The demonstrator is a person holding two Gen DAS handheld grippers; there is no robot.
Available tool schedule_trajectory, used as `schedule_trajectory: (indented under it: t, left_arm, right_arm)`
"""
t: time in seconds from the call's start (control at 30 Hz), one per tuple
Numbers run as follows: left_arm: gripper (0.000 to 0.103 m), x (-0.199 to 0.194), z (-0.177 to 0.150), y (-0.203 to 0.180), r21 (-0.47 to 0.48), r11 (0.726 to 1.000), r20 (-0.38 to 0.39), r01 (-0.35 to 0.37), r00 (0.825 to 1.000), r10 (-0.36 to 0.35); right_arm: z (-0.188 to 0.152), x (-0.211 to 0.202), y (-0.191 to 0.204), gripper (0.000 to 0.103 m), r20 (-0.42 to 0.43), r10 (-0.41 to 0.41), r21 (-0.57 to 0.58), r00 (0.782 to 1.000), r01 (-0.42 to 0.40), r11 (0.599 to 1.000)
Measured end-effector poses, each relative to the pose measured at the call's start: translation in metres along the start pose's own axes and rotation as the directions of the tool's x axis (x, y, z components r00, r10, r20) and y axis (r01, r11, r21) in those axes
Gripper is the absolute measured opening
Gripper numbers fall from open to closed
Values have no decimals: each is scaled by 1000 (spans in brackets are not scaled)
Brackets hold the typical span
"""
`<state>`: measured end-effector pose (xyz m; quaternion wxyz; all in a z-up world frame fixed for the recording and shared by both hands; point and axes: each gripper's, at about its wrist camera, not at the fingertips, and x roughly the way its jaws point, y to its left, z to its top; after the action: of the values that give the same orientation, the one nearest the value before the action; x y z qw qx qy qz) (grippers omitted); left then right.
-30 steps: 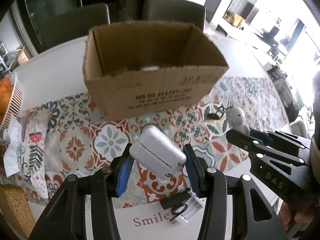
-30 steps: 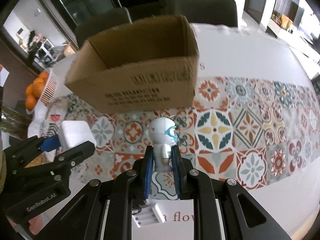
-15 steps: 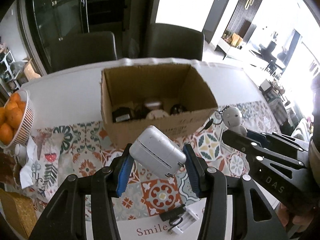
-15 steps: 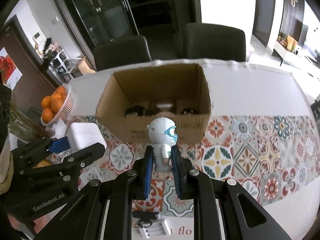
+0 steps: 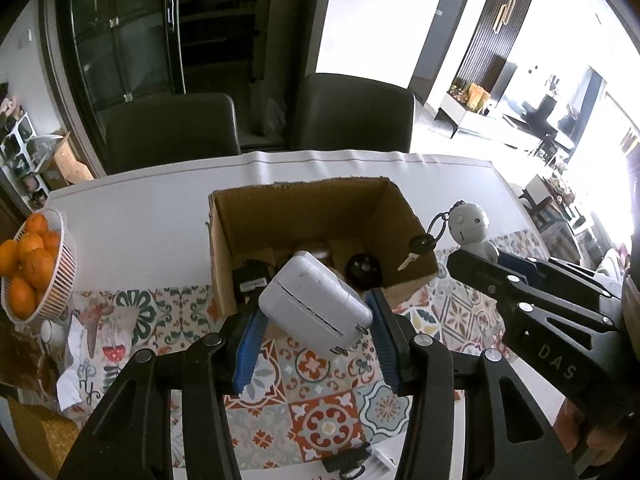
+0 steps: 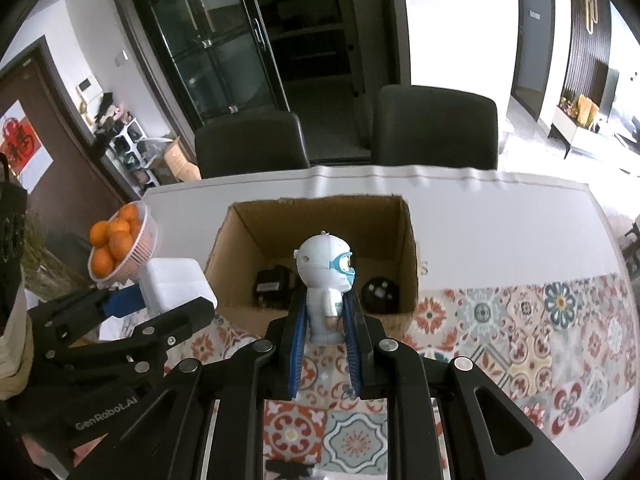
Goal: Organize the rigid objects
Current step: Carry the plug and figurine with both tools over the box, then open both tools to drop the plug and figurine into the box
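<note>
My left gripper [image 5: 316, 318] is shut on a white power adapter [image 5: 314, 306], held tilted above the near edge of the open cardboard box [image 5: 384, 208]. My right gripper [image 6: 324, 316] is shut on a small white figurine with blue goggles [image 6: 328, 276]; a key ring with a key [image 5: 418, 250] dangles from its head over the box's right wall. In the right wrist view the box [image 6: 410, 240] lies just ahead, with a black block [image 6: 274, 284] and a dark round thing [image 6: 380, 292] inside. The left gripper with the adapter [image 6: 176, 284] shows at the left there.
A white basket of oranges [image 5: 52, 280] stands at the table's left, with a printed cloth [image 5: 104, 336] beside it. A patterned runner [image 6: 520, 344] covers the near table. A black clip and white tray [image 5: 356, 460] lie near the front edge. Two dark chairs [image 6: 436, 124] stand behind.
Both grippers have risen and tipped so the box's inside now shows from above. The adapter and the figurine stay gripped; the key ring now hangs over the box's right wall.
</note>
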<state>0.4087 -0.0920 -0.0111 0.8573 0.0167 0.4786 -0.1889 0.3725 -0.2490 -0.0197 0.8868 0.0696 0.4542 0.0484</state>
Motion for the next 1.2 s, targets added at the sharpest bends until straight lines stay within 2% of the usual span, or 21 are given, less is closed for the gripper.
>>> schedule_trajectory:
  t: [0.17,0.53,1.2]
  left_arm:
    - [49,4,14,1,7,1000,1,-20,1000,20]
    - [49,35,42,10,-11,999,-40,-47,998,47]
    - [49,125,37,30,-24,995,-214,-93,973,86]
  right_arm:
    - [14,6,0,19,2,-7,-9,1000,7,1000]
    - [37,44,-6,19,-67,11,-20,998,-12,1000]
    - [31,128,-25,19,-232,-33,-39,972,25,999]
